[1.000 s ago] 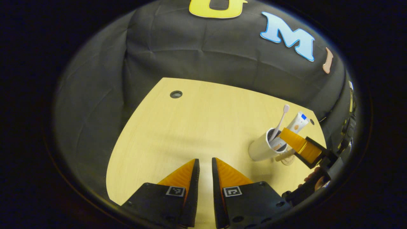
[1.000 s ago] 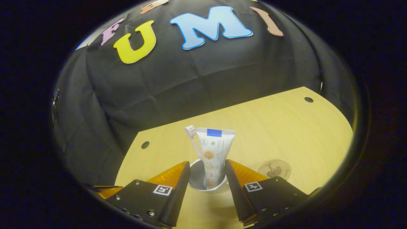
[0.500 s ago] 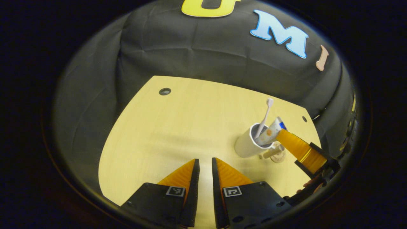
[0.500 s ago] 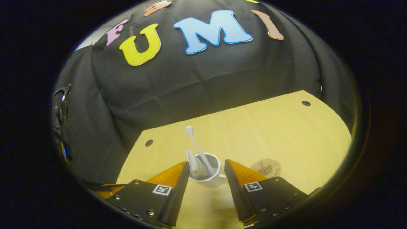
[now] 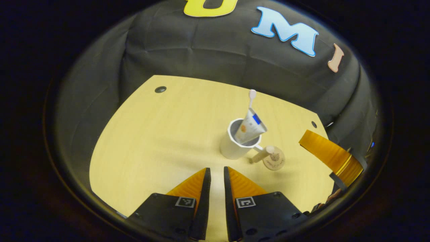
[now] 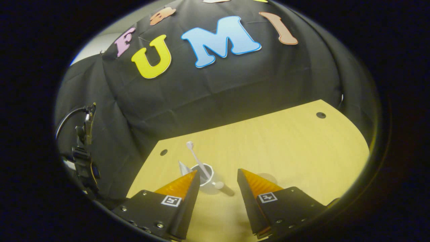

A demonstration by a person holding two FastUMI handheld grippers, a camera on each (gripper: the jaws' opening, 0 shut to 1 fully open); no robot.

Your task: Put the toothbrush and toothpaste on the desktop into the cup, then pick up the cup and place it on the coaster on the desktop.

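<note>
A white cylindrical cup (image 5: 235, 144) with a short side handle stands upright on the pale wooden desktop (image 5: 161, 134), at about 1 o'clock from the left gripper (image 5: 217, 174), whose fingers are nearly together with nothing between them. A white toothbrush (image 5: 251, 97) and a white toothpaste tube (image 5: 250, 126) with a blue band lean inside the cup. The round tan coaster (image 5: 274, 160) lies just beside the cup at its 4 o'clock, bare. The right gripper (image 6: 218, 179) is spread wide and empty, the cup at its 11 o'clock, apart from both fingers.
</note>
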